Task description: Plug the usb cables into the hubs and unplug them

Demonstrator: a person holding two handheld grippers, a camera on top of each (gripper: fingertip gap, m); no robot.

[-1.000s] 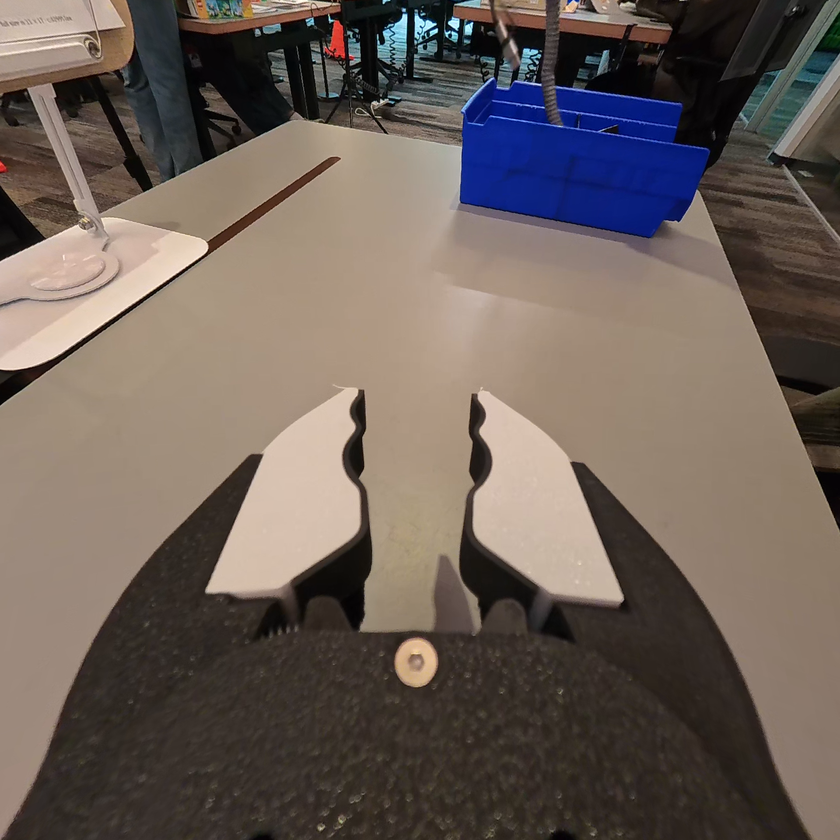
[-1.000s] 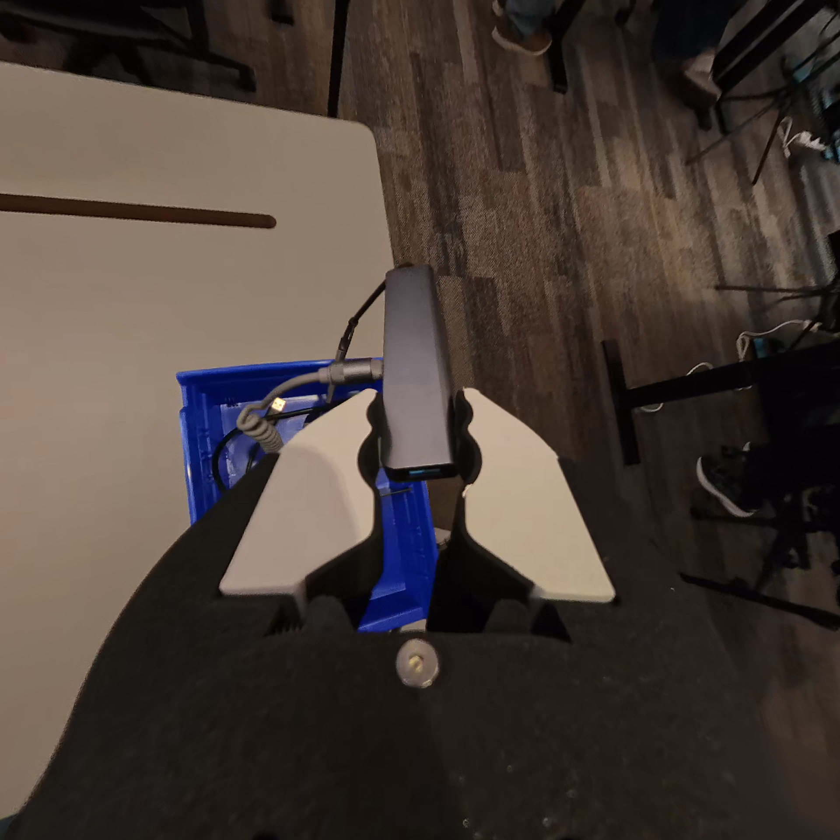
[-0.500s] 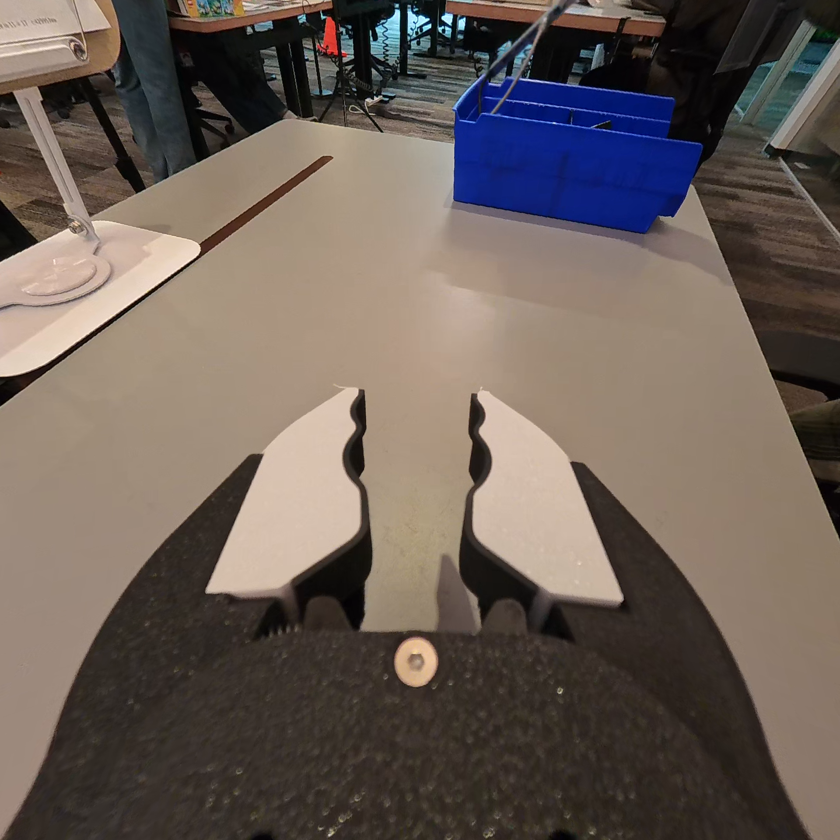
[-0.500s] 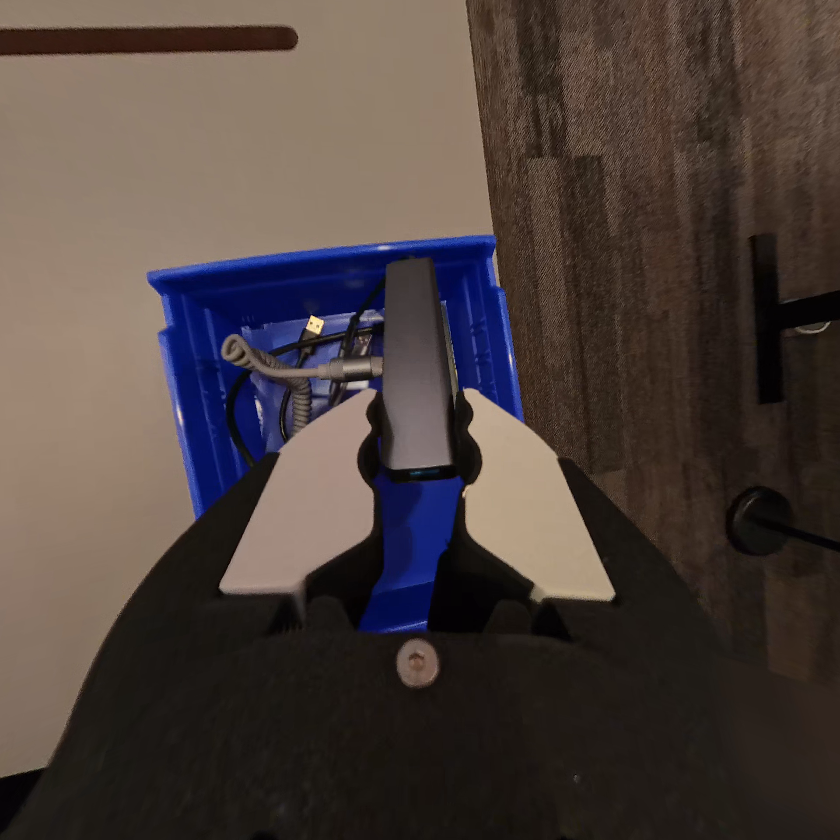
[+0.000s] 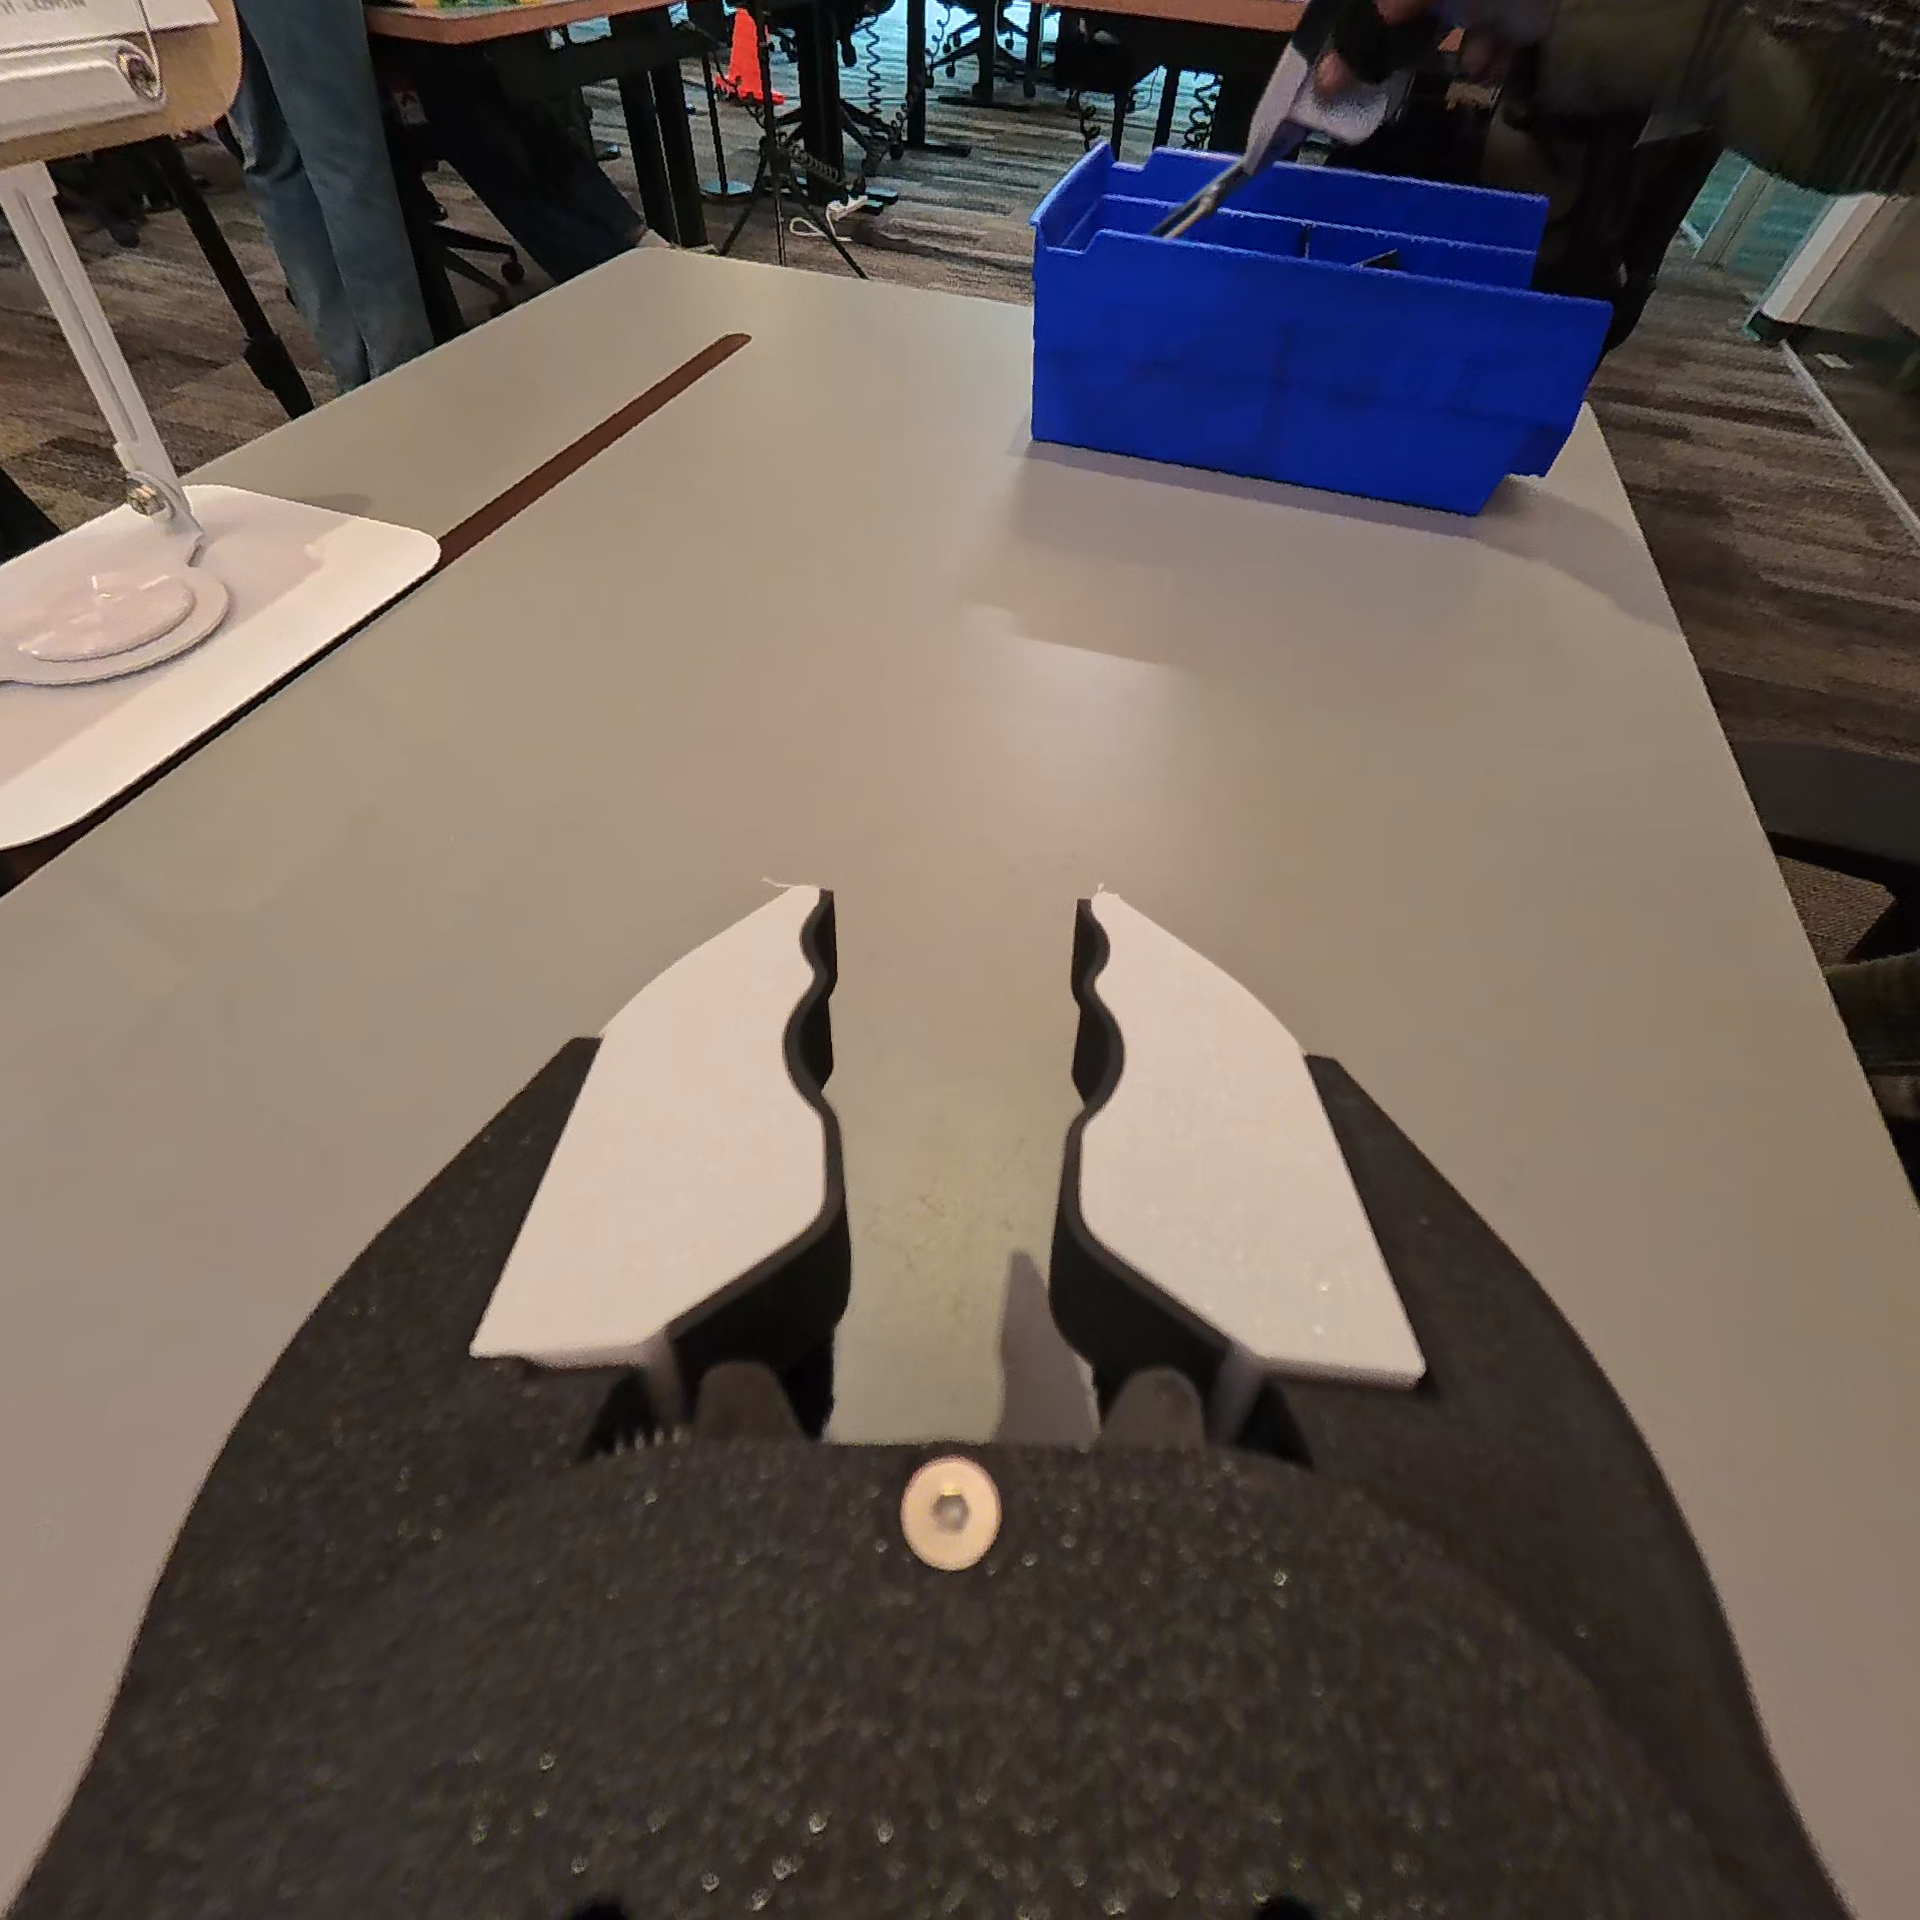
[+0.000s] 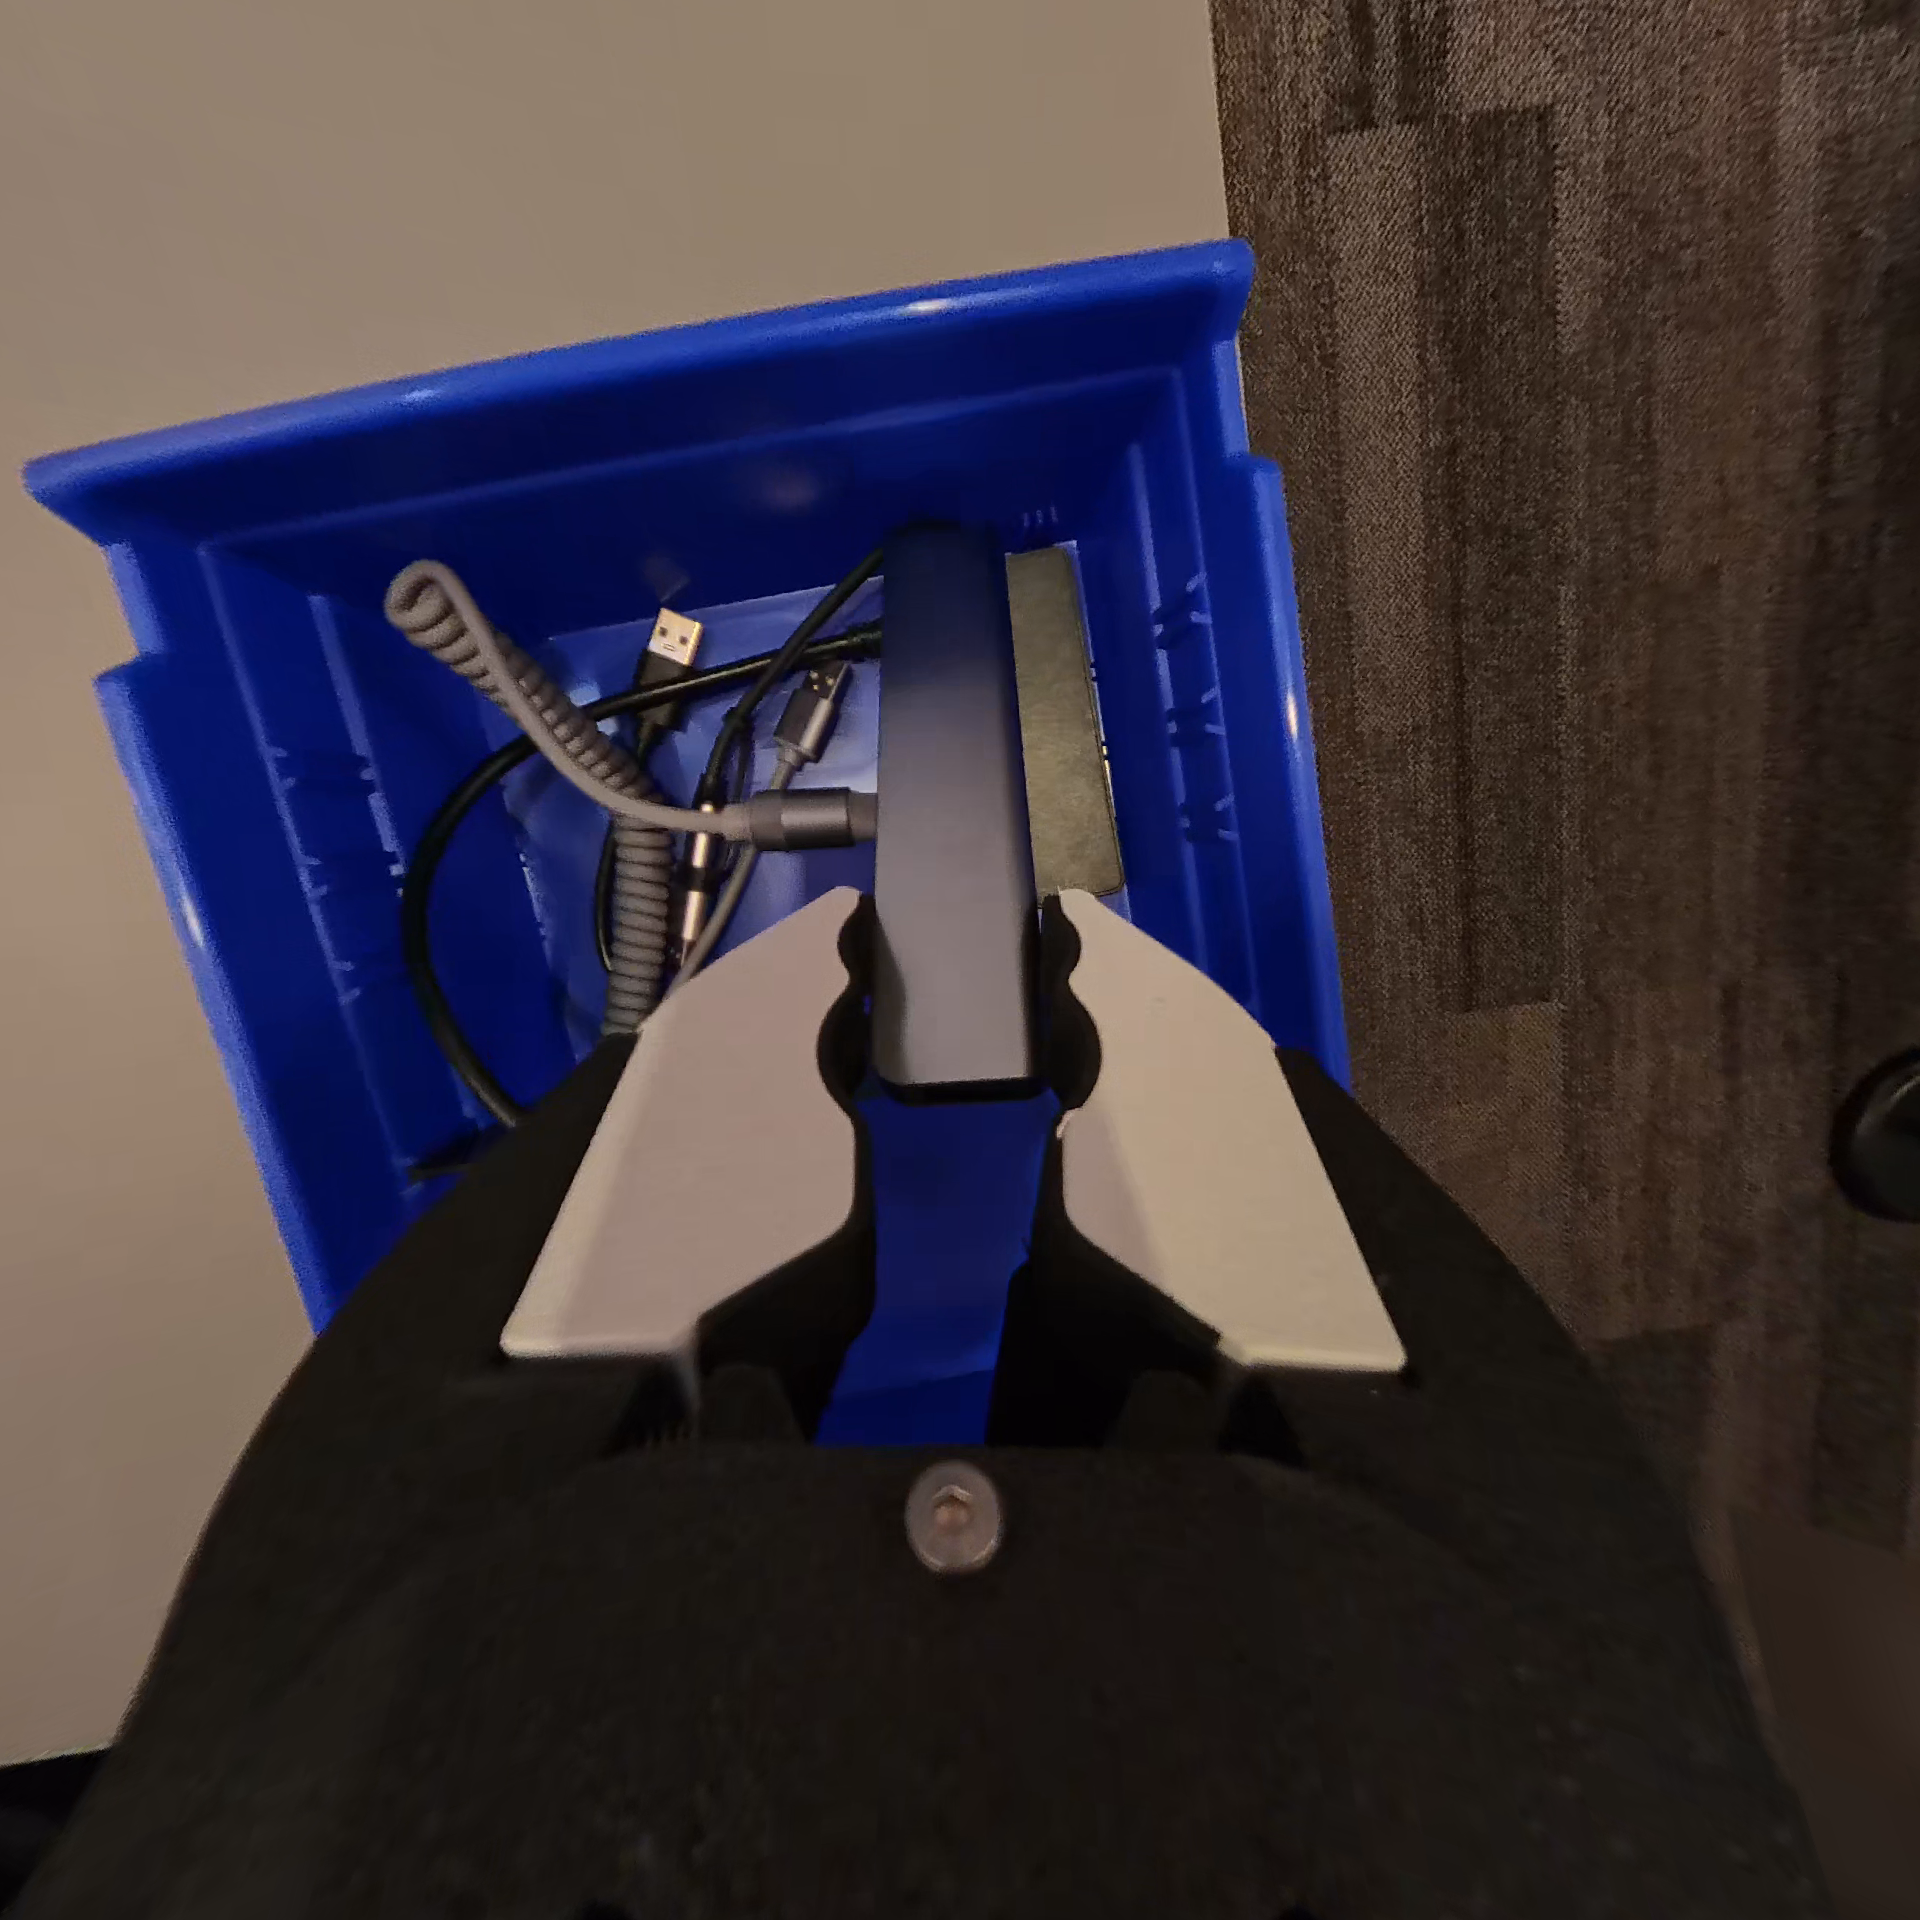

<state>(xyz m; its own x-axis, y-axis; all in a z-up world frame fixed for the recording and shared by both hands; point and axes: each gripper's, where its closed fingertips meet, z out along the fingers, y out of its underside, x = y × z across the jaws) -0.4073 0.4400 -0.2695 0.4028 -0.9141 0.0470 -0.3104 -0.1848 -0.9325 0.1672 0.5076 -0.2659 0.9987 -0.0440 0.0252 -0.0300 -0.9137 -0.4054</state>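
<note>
My right gripper (image 6: 951,904) is shut on a dark slim USB hub (image 6: 948,810) and holds it over the inside of the blue bin (image 6: 665,384). A grey coiled cable (image 6: 582,727) is plugged into the hub's left side. Loose USB plugs (image 6: 670,649) and a black cable (image 6: 457,821) lie in the bin, with a second flat dark hub (image 6: 1070,748) beside the held one. My left gripper (image 5: 951,899) is open and empty, low over the grey table (image 5: 727,727). The bin (image 5: 1299,364) stands at the far right there, with the right gripper (image 5: 1320,94) above it.
A white stand base (image 5: 156,634) sits on the table's left edge, and a dark slot (image 5: 592,447) runs along the table. The table's right edge drops to a dark wood floor (image 6: 1610,520). Other desks, chairs and a person's legs (image 5: 312,187) stand beyond the table. Left tips to right tips: about 60 cm.
My right gripper has lowered the hub with its coiled cable toward and into the blue bin. My left gripper has stayed open over the table.
</note>
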